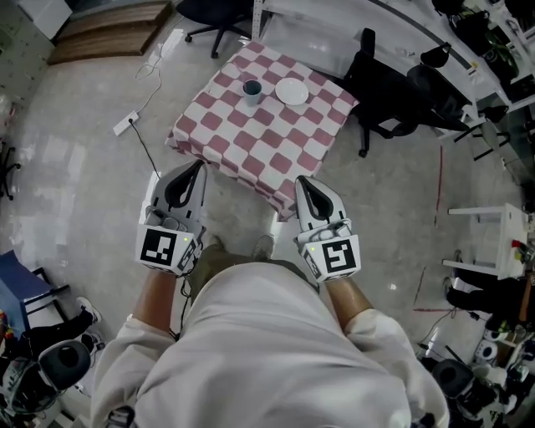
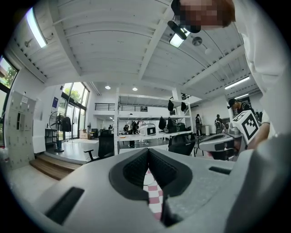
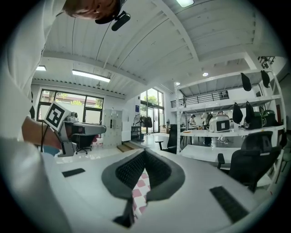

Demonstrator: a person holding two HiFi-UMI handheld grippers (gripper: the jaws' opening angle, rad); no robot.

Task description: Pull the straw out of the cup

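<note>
A small table under a red-and-white checked cloth point(image 1: 276, 150) stands ahead of me in the head view. On its far side sit a dark cup point(image 1: 252, 89) and, to its right, a white plate point(image 1: 292, 91). At this distance I cannot make out a straw. My left gripper point(image 1: 199, 165) hangs short of the table's near left edge, and my right gripper point(image 1: 301, 180) is at its near corner. Both are shut and empty, well short of the cup. In each gripper view the jaws meet at the tips, left gripper point(image 2: 148, 151) and right gripper point(image 3: 144, 152), with only checked cloth below them.
A black office chair point(image 1: 393, 92) stands right of the table and another point(image 1: 219, 17) behind it. A white power strip point(image 1: 126, 124) with its cable lies on the floor to the left. A wooden platform point(image 1: 109, 33) is at far left, a white stand point(image 1: 497, 242) at right.
</note>
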